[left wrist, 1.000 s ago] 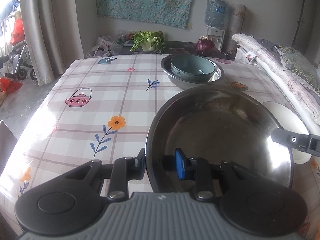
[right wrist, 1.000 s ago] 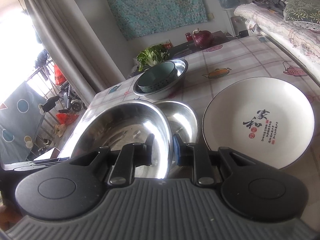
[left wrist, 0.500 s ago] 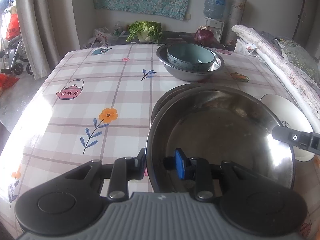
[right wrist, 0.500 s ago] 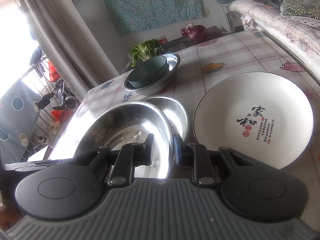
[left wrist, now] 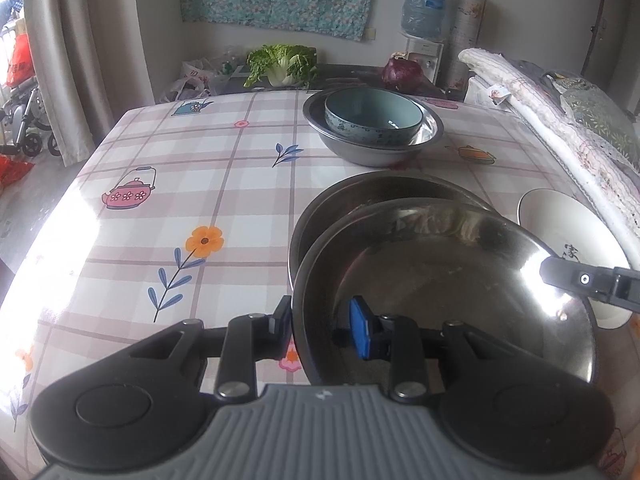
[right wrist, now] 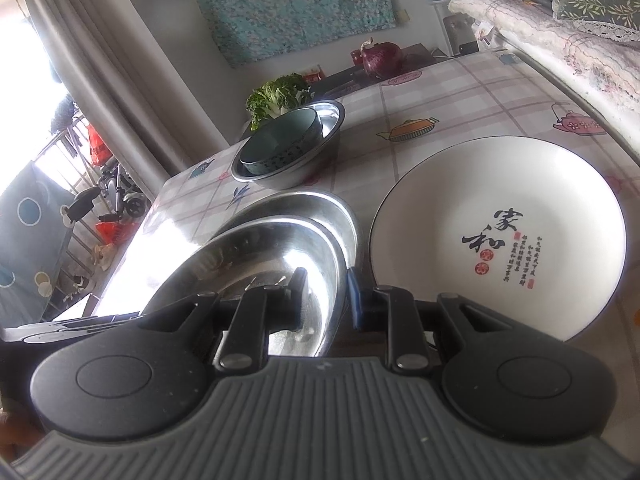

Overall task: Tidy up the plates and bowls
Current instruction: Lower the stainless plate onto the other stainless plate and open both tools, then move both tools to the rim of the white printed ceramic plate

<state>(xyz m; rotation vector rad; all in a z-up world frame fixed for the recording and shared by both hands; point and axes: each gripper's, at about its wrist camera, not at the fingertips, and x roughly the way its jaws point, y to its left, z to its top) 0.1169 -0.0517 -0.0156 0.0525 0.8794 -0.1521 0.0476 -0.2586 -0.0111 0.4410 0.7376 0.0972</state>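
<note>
I hold the steel pan (left wrist: 452,292) by its rim with both claws: left claw (left wrist: 320,322) pinching the near-left edge, right claw (right wrist: 326,292) pinching the right edge. The pan hangs tilted directly above a second pan (left wrist: 360,196) on the tabletop (left wrist: 160,200), offset toward 6 o'clock from it; judged next move: shift toward 12 o'clock and lower to nest. Both claws are equally near. The plate (right wrist: 500,232) lies at 3 o'clock; it bears "家和" in black, smaller script unreadable.
</note>
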